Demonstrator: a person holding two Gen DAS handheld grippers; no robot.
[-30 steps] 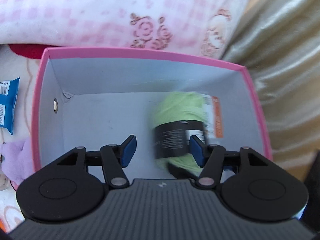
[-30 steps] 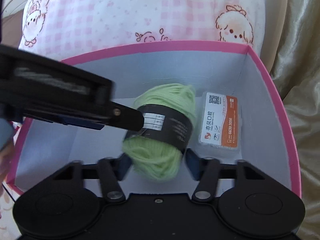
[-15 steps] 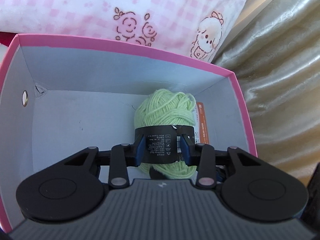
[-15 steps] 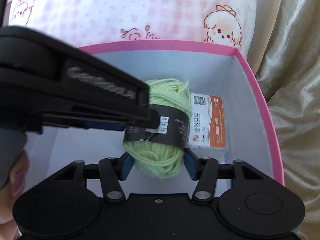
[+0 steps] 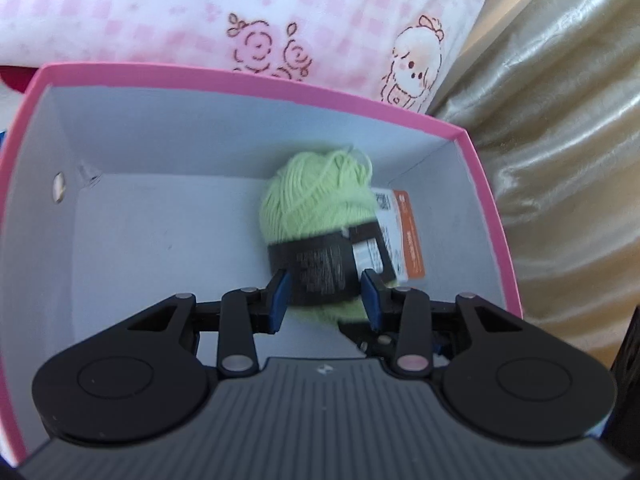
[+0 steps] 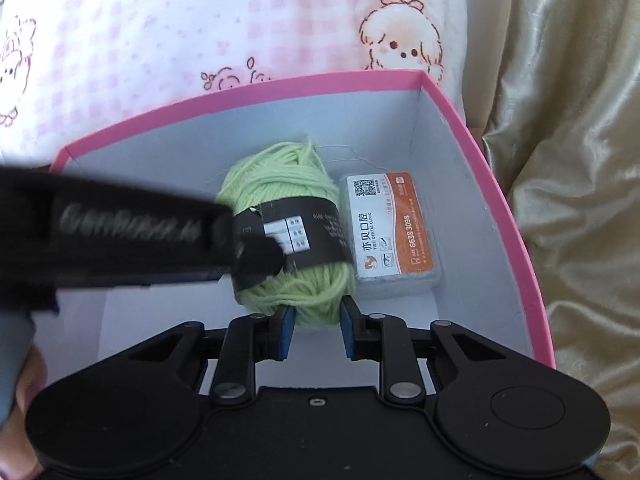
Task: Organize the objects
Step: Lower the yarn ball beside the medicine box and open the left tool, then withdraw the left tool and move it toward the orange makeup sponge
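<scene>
A light green yarn ball with a black paper band lies inside a pink box with white walls. My left gripper is shut on the band, one blue pad on each side. In the right wrist view the yarn ball lies mid-box. The left gripper's finger reaches in from the left onto the band. My right gripper is shut on the ball's near end, pinching the loose yarn. A clear case with an orange and white card lies flat just right of the ball.
A pink checked pillow with cartoon prints lies behind the box. Shiny gold fabric lies along its right side. A hand holding the left gripper shows at the lower left. The box floor left of the ball is bare.
The left jaws closed onto the yarn's band and stayed there. The right jaws, wide around the ball's near end before, have closed on it. The ball tilted slightly.
</scene>
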